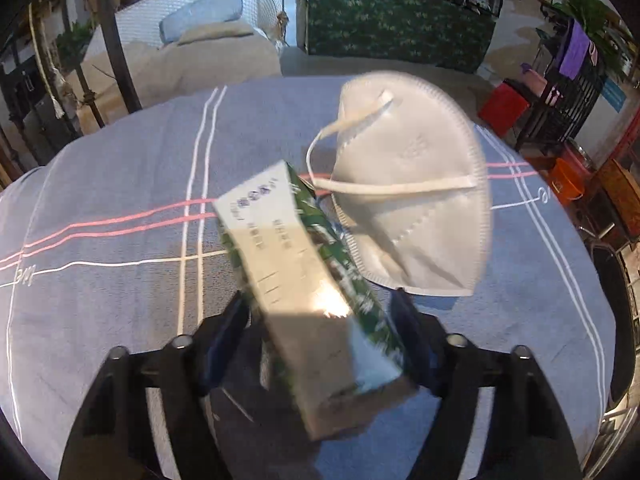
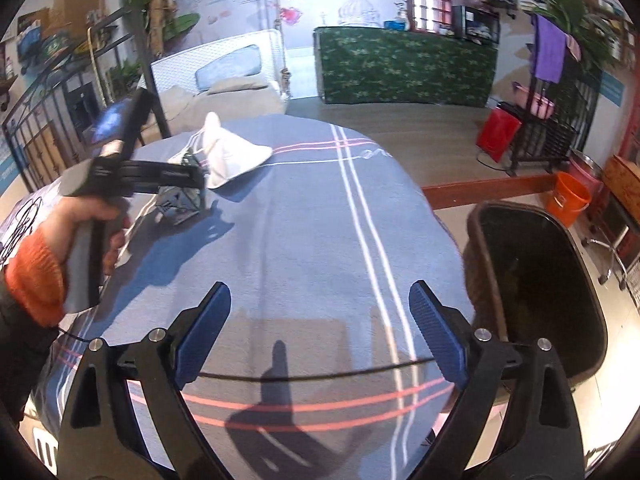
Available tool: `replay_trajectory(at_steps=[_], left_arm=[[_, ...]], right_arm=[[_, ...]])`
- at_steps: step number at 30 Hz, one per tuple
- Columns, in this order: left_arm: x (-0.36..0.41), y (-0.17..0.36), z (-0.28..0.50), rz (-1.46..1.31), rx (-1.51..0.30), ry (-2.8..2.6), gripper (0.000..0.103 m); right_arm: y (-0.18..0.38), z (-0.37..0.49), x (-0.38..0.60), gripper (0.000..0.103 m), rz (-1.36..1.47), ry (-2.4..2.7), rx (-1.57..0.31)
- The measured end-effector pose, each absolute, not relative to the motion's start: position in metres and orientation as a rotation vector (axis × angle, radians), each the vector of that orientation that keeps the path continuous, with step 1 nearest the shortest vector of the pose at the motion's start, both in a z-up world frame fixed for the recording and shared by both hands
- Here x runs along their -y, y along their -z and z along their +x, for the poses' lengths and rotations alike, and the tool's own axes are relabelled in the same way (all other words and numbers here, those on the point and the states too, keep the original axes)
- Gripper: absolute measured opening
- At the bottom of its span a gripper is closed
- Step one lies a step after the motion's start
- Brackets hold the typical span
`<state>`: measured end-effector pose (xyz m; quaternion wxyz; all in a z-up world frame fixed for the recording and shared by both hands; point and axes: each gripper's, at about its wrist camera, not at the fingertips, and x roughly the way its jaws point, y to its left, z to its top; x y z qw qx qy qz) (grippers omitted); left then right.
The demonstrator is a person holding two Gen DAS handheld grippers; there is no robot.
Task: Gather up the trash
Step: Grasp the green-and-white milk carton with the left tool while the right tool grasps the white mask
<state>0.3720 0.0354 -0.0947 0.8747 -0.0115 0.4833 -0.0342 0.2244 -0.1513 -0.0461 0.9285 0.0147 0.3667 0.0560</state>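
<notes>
Left gripper [image 1: 320,320] closing around carton [image 1: 308,280] on table [image 1: 120,184], grip unconfirmed | right gripper [image 2: 320,332] hanging wide, empty | mask [image 1: 412,200] lying beside carton | bin [image 2: 532,280] waiting right of table | both pieces remaining uncollected

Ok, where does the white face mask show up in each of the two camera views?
Left wrist view: the white face mask fills the upper right of centre, lying on the blue cloth just past the green and white carton that sits between the left tongs.
Right wrist view: the mask is small, upper left, beside the left tongs.
Shared landmark: the paired white stripes on the tablecloth.
</notes>
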Motion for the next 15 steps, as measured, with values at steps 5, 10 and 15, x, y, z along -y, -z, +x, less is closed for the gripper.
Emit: replay_trajectory(at_steps=[5,10,15], left_arm=[[-0.053,0.093,0.362,-0.11,-0.989,0.097,0.055],[-0.069,0.084,0.34,-0.118,-0.957,0.12,0.05],[-0.08,0.074,0.324,-0.157,-0.93,0.126,0.05]], right_arm=[[0.039,0.234,0.136,0.09,0.012,-0.147,-0.742],[0.039,0.256,0.123,0.09,0.023,-0.182,-0.753],[0.046,0.277,0.108,0.09,0.035,-0.225,-0.782]])
